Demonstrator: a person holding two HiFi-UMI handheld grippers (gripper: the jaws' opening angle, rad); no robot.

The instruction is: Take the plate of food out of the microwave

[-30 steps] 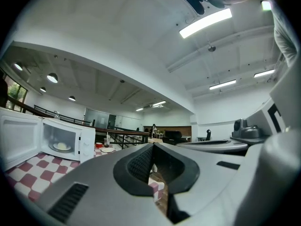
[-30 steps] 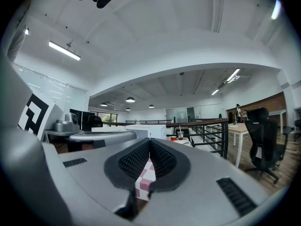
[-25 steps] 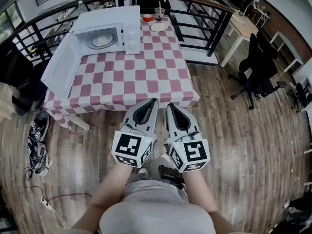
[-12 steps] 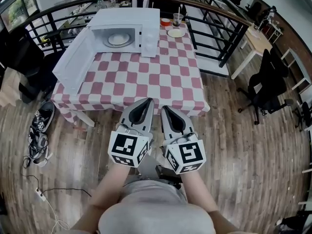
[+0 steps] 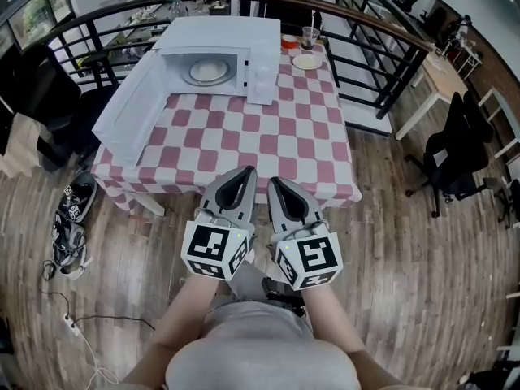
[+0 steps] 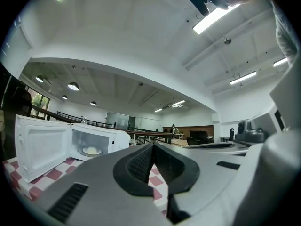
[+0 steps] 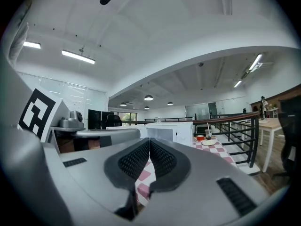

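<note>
A white microwave (image 5: 223,43) stands at the far end of the checked table (image 5: 268,140), its door (image 5: 130,108) swung wide open to the left. Inside it sits a white plate of food (image 5: 207,72), which the left gripper view also catches as the plate (image 6: 92,150) in the microwave (image 6: 70,142). My left gripper (image 5: 248,171) and right gripper (image 5: 272,183) are side by side before the table's near edge, both shut and empty, well short of the microwave. The right gripper view has the microwave (image 7: 169,131) just beyond its jaws.
A cup (image 5: 309,37), a small red bowl (image 5: 290,41) and a saucer (image 5: 307,61) sit at the table's far right corner. A black railing (image 5: 382,47) curves behind the table. Shoes (image 5: 71,218) lie on the wood floor at left; office chairs (image 5: 455,149) stand at right.
The table and microwave have shifted right and come nearer in the head view as both grippers moved toward the table. Both stay shut.
</note>
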